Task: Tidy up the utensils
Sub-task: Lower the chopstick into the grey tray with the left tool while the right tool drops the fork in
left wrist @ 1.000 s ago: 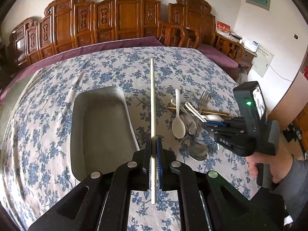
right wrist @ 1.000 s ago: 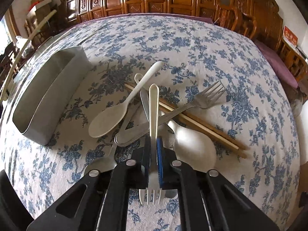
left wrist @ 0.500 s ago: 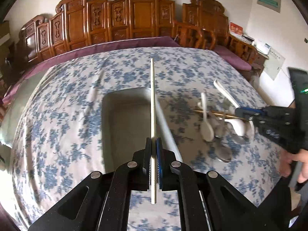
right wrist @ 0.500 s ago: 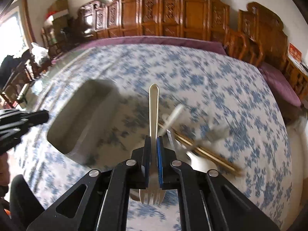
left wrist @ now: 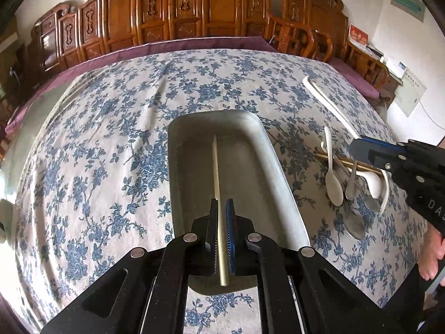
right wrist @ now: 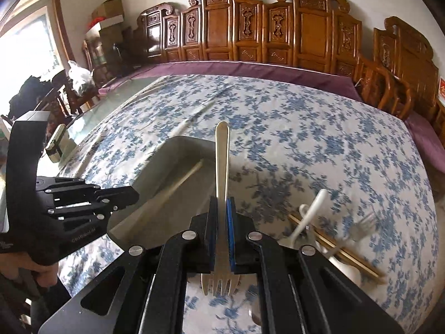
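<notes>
Utensil pile (right wrist: 328, 239) right of right hand-held gripper (right wrist: 221, 239): blurred, near part hidden behind its body. Tray (left wrist: 250, 167) near end hidden under left hand-held gripper (left wrist: 221, 239). Hand (left wrist: 432, 253) cut by edge.

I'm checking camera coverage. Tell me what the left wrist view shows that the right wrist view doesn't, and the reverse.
Only the left wrist view shows the white chopstick clamped between the left gripper's fingers, and two metal spoons in the pile. Only the right wrist view shows the white fork's tines, the window and cardboard boxes. Both show the metal tray, the wooden chopsticks and the floral tablecloth.
</notes>
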The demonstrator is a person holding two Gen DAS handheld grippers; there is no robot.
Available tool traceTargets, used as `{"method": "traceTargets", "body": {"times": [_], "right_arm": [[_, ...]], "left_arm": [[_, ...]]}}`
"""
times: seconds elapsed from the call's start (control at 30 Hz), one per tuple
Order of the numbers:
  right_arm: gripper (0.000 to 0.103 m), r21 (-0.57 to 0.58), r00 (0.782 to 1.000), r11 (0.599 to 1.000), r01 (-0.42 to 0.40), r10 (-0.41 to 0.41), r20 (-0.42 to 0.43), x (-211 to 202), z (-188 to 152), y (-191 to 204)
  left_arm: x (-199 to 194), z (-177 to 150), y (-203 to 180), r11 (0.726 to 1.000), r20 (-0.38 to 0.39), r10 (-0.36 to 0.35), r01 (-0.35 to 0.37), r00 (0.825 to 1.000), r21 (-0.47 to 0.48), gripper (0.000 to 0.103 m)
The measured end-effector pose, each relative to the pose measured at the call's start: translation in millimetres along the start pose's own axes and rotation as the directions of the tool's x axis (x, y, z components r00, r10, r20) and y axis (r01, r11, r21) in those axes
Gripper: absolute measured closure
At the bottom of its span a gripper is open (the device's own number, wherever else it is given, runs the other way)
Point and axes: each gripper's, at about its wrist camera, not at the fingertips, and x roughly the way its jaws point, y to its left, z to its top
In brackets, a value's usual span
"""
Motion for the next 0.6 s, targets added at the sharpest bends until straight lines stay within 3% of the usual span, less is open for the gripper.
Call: {"method": "traceTargets", "body": {"times": [0.27,0.6], "right_arm": [[0.095,-0.009,0.999,0.999,-0.042,0.042,-0.010,26,11,30],[0.094,0.064,0.992,0.993,-0.096,0.101,-0.080,75,16,56]], "left_arm": [[-16,-9,16,1.000,0.017,0.020,-0.020,1.000,-0.018,0.097],[-40,-16,38,0.998,0.039,0.045,-0.043,0.998,-0.041,0.097]]}}
